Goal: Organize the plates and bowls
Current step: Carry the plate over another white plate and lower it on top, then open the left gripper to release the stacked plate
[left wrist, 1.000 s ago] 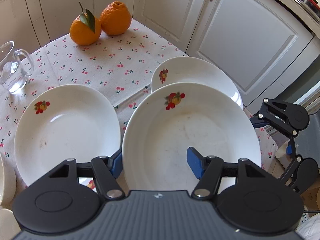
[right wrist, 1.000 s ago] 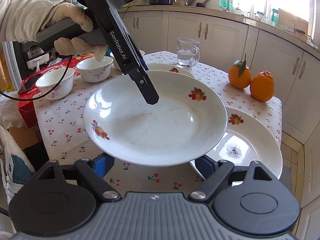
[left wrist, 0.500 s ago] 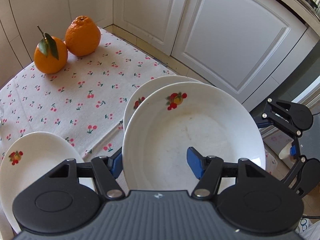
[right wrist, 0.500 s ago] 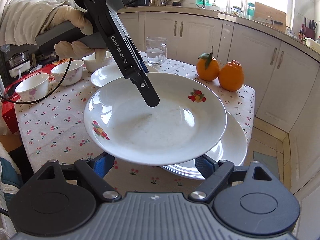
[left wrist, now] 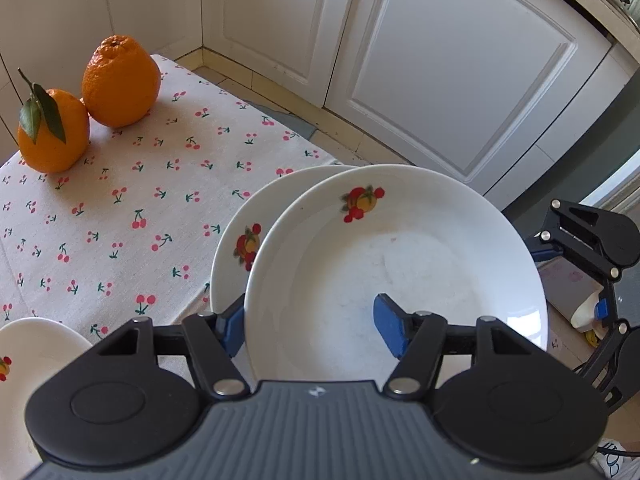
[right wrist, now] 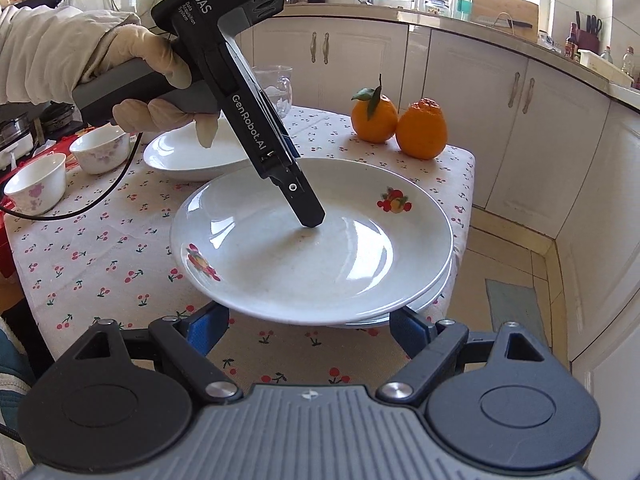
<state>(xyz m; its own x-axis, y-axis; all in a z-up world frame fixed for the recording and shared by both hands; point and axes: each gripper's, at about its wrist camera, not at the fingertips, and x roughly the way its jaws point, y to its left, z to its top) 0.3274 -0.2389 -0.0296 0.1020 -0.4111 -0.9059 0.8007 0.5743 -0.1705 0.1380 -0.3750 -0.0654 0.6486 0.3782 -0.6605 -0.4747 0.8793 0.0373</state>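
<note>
Two glossy white ceramic plates, each round, shallow and stamped with small fruit motifs, meet at the corner of a table draped in a coarse cherry-print tablecloth (left wrist: 160, 184). The left gripper (left wrist: 310, 326), gripped by a gloved hand (right wrist: 152, 80), has its blue-padded fingers pinched on the near rim of the upper plate (left wrist: 400, 264), one finger inside the dish and one beneath, holding it just above the lower plate (left wrist: 232, 248), which lies flat at the table's edge. The right gripper (right wrist: 308, 330) stands with its jaws spread wide under the held plate's rim, clasping nothing. Two dimpled oranges (right wrist: 398, 124), a clear glass mug (right wrist: 276, 88), a third plate (right wrist: 192, 152) and two floral bowls (right wrist: 68, 168) sit behind.
</note>
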